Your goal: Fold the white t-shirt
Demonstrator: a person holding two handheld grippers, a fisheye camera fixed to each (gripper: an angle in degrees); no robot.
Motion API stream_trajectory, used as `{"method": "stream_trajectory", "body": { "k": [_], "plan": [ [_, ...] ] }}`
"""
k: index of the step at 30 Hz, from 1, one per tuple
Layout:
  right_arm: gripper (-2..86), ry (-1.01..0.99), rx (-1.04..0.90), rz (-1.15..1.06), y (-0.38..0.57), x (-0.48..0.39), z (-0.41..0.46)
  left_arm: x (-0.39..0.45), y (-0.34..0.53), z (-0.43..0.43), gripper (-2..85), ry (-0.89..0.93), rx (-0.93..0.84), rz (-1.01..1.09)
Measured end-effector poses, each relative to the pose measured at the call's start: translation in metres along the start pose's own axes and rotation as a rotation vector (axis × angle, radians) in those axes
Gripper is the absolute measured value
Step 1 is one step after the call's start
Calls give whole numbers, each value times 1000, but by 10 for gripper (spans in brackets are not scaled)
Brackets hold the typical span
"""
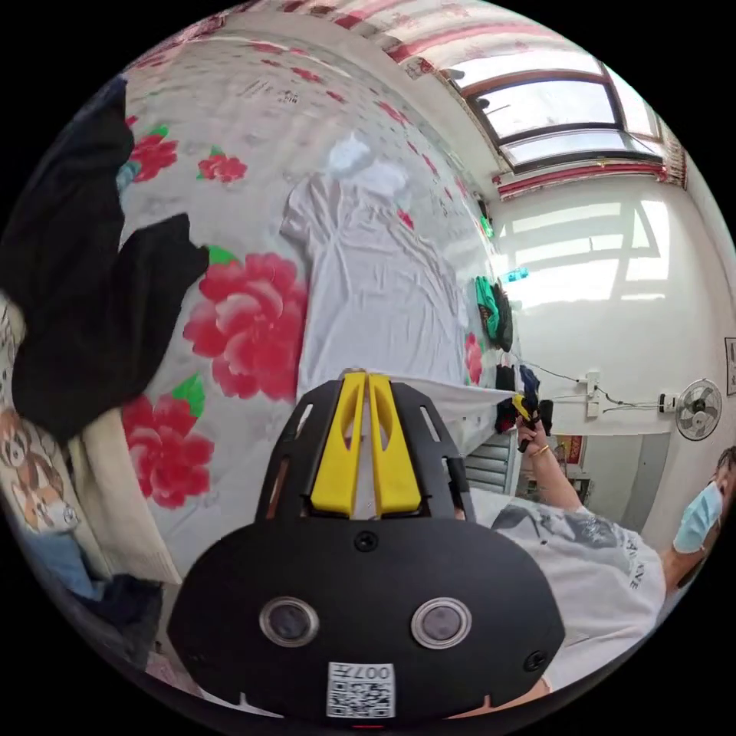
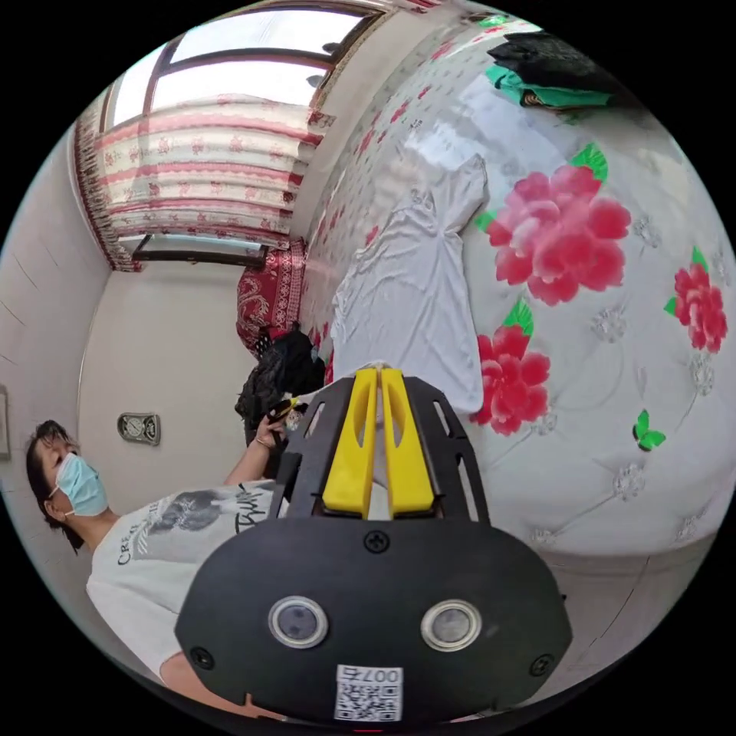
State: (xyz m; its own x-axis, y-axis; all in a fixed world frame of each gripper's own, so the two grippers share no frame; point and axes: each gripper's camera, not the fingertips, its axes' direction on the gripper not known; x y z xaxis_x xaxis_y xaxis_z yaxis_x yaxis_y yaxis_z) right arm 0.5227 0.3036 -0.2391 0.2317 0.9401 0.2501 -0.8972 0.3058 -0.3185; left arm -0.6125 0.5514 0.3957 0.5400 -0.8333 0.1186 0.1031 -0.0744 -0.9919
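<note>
Wrinkled white t-shirt (image 1: 376,284) lies flat on the floral bedspread (image 1: 245,322); both tongs (image 1: 366,377) (image 2: 378,373) apparently clamp its hem.

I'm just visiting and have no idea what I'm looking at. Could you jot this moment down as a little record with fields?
Setting: bedroom, bed with floral bedsheet
Main item: white t-shirt, spread flat on the bed, hem towards the grippers
Left gripper: yellow jaws closed on the hem corner
Right gripper: yellow jaws closed on the other hem corner
Hem: lifted taut between both grippers
Nearby: black garment, green clothes
Fold stage: not folded yet
</note>
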Motion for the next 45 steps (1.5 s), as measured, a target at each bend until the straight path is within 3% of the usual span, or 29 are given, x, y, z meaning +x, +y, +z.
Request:
{"method": "stream_trajectory", "body": {
  "k": [4,8,13,17,26,36,45],
  "plan": [
    [-3,-32,161,-160,-100,-90,-29,59,-90,-55,-10,116,179,23],
    [-3,-111,323,-356,-157,-196,-72,158,-157,-147,-10,167,399,186],
    [-3,-130,444,-671,-173,-316,-119,249,-162,-226,-10,135,555,419],
    [-3,-126,454,-770,-163,-337,-134,271,-135,-250,-10,116,594,532],
    [-3,35,275,-793,-94,-271,-107,219,-55,-181,-10,-44,398,560],
    [-3,47,83,-273,-10,-65,-20,49,40,-15,-10,-13,16,144],
    [-3,22,-40,-48,78,20,10,-8,135,17,-10,-17,-94,0]
  ]
}}
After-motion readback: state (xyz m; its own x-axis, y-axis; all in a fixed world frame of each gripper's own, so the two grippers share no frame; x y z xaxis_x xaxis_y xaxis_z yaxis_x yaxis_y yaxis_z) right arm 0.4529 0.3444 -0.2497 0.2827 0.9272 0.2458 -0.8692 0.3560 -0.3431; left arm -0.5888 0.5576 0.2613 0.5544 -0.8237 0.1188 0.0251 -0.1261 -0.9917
